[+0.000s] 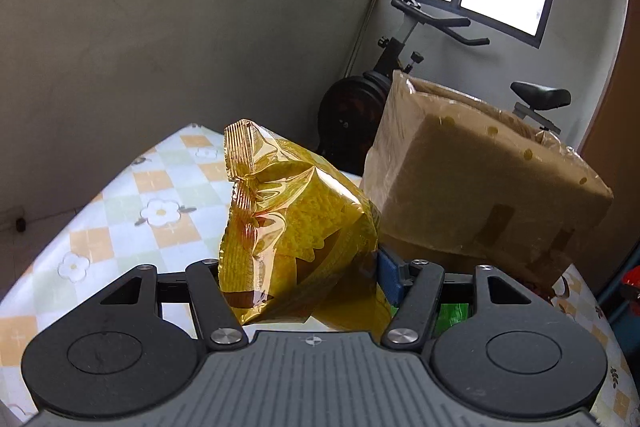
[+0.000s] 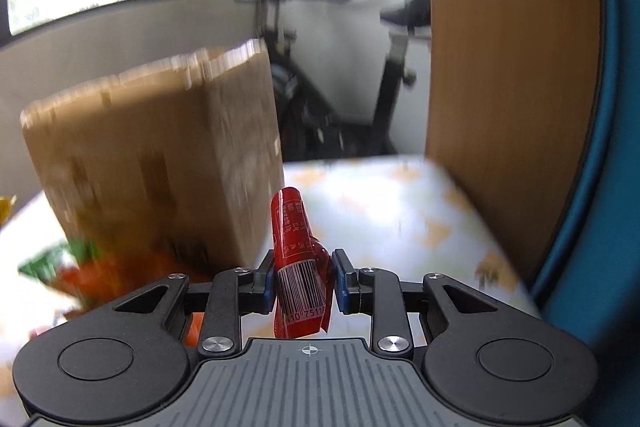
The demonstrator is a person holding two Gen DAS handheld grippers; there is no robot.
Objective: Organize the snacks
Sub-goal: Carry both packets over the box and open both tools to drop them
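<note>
My left gripper is shut on a puffy yellow snack bag, which sticks up between the fingers above the table. In the right wrist view my right gripper is shut on a slim red snack packet with a barcode, lifted off the table. A brown cardboard box wrapped in clear film stands on the table to the right of the yellow bag. The same cardboard box appears blurred to the left of the red packet.
The table has a checked cloth with flowers. Several green and orange snack packets lie at the foot of the box. An exercise bike stands behind the table. A wooden panel rises at the right.
</note>
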